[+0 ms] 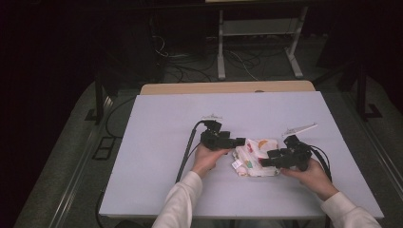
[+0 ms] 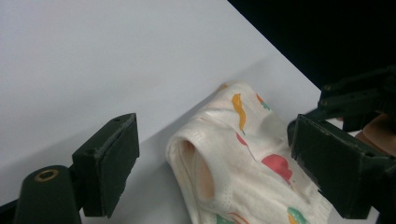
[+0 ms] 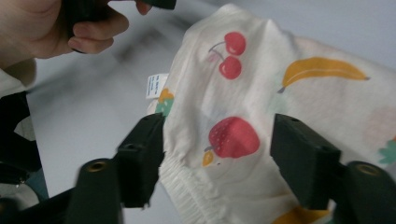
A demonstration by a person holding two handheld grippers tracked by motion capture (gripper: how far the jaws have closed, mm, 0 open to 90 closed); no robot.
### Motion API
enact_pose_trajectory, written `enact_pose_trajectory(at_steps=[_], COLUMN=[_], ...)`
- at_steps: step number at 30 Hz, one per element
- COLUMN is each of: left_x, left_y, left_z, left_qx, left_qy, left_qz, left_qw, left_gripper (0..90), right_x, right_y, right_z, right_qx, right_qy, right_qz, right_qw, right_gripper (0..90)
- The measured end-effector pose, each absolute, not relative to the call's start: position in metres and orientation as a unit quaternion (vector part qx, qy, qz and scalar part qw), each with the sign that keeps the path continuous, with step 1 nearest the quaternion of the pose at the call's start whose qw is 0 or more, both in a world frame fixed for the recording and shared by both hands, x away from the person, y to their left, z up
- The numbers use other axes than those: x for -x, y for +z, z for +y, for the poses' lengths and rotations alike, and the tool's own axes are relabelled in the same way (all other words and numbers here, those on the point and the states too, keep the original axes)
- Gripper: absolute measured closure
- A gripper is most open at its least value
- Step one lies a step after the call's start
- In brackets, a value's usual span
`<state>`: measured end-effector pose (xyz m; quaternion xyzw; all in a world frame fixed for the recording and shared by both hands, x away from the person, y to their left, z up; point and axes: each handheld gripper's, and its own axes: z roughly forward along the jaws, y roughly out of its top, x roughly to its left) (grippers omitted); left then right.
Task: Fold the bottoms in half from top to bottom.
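left tool (image 1: 240, 141) & right tool (image 1: 264, 162): i read both as released, jaws apart, folded fruit-print cloth (image 1: 254, 157) lying loose between each pair, pads not pressing. cloth sits mid-bench (image 1: 157, 142), long axis running across between the 2 tools, right nearer. near edge close; open room beyond & left.

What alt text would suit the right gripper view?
A folded white fabric garment with fruit prints lies on a pale grey table between the open jaws of the right gripper. A hand grips black hardware at upper left.
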<state>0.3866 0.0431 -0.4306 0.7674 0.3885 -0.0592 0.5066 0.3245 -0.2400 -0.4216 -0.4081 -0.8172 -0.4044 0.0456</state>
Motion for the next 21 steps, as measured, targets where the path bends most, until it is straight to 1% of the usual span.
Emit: enact_pose_trajectory(at_steps=[1, 2, 5, 7, 9, 10, 14, 21], left_x=[-0.387, -0.387, -0.389, -0.390, -0.391, -0.392, -0.394, -0.398], left_y=[-0.429, -0.428, -0.425, -0.424, -0.423, -0.422, -0.420, -0.419], left_z=[0.043, 0.043, 0.042, 0.042, 0.041, 0.041, 0.039, 0.037], left_qx=[-0.768, -0.768, -0.770, -0.771, -0.774, -0.777, -0.784, -0.791], left_qy=[-0.059, -0.060, -0.061, -0.062, -0.061, -0.062, -0.061, -0.061], left_qz=[0.387, 0.386, 0.384, 0.384, 0.382, 0.381, 0.376, 0.372], left_qw=[0.507, 0.508, 0.506, 0.504, 0.500, 0.498, 0.489, 0.481], left_gripper=[13.4, 13.2, 12.6, 12.2, 11.1, 10.2, 7.7, 4.5], right_x=[-0.325, -0.327, -0.329, -0.332, -0.335, -0.337, -0.342, -0.357], right_y=[-0.421, -0.419, -0.415, -0.413, -0.412, -0.412, -0.410, -0.403], right_z=[-0.240, -0.241, -0.244, -0.246, -0.248, -0.249, -0.255, -0.269], right_qx=[0.410, 0.413, 0.412, 0.414, 0.418, 0.418, 0.422, 0.437], right_qy=[-0.404, -0.403, -0.405, -0.404, -0.398, -0.398, -0.406, -0.418], right_qz=[-0.816, -0.816, -0.815, -0.815, -0.815, -0.816, -0.810, -0.796], right_qw=[0.045, 0.044, 0.038, 0.042, 0.041, 0.038, 0.039, 0.032], right_gripper=[28.0, 23.0, 13.9, 12.7, 4.5, 2.5, 0.0, 0.0])
